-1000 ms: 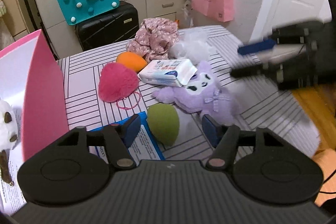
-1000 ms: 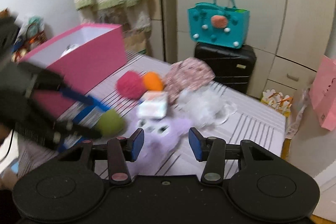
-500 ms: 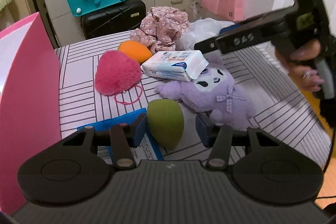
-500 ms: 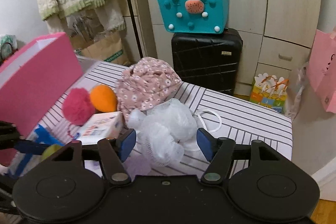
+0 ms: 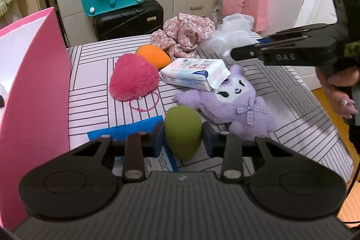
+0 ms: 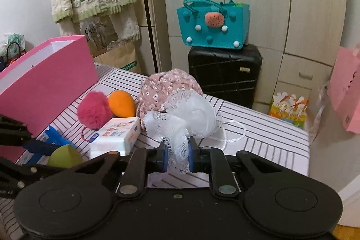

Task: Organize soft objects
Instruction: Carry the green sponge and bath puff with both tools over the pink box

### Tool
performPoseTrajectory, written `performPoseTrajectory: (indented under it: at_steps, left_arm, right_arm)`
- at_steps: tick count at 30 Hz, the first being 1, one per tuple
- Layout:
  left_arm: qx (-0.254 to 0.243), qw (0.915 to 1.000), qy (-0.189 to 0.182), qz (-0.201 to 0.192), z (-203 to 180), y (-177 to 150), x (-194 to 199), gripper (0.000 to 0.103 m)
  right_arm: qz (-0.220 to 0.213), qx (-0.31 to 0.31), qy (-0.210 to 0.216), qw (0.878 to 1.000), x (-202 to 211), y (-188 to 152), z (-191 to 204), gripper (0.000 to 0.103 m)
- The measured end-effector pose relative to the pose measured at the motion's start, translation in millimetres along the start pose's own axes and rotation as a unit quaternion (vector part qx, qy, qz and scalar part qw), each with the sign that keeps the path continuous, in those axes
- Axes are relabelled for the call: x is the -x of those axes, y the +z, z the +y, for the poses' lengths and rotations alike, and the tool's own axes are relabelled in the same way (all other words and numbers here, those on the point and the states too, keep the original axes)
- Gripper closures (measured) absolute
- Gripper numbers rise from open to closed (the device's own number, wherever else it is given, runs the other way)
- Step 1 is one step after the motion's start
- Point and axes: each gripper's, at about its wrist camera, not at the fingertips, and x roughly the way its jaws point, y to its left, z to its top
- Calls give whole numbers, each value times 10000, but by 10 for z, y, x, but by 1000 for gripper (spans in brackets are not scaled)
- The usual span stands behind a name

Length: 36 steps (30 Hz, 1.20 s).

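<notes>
My left gripper (image 5: 182,138) is shut on a green egg-shaped sponge (image 5: 182,127), also seen in the right wrist view (image 6: 64,155). My right gripper (image 6: 178,155) is shut on a white mesh bath pouf (image 6: 184,114); it shows in the left wrist view (image 5: 234,37) too. On the striped table (image 5: 281,82) lie a purple plush toy (image 5: 236,100), a pink fluffy heart (image 5: 132,80), an orange sponge (image 5: 153,55), a white tissue pack (image 5: 193,73) and a floral pink cloth (image 5: 186,30).
A tall pink box (image 5: 36,93) stands at the table's left edge. A blue leaflet (image 5: 126,129) lies under my left gripper. Behind the table stand a black suitcase (image 6: 225,73) with a teal bag (image 6: 211,24) on it, and a pink paper bag (image 5: 245,1).
My left gripper closed on the green sponge. My right gripper swung over to the white pouf and closed on it.
</notes>
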Motion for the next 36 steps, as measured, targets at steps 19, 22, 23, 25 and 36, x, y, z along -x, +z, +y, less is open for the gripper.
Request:
performPoseTrajectory:
  at_steps: [19, 22, 23, 25, 36]
  left_arm:
    - [50, 9991, -415, -114, 23, -70, 449, 68]
    - [4, 9991, -419, -105, 20, -109, 528, 68]
    - [-10, 9990, -427, -94, 22, -122, 551, 68]
    - [-17, 9990, -452, -58, 36, -150, 600, 68]
    - [-101, 9980, -619, 90, 61, -294, 919, 68]
  right_arm:
    - [274, 382, -354, 9983, 856, -118, 436, 84]
    - [469, 315, -200, 9982, 934, -187, 514, 84]
    - [539, 285, -139, 9980, 956, -207, 536, 84]
    - [638, 255, -24, 9976, 999, -256, 609, 84]
    - [1057, 384, 846, 9900, 1152, -315, 1108, 84]
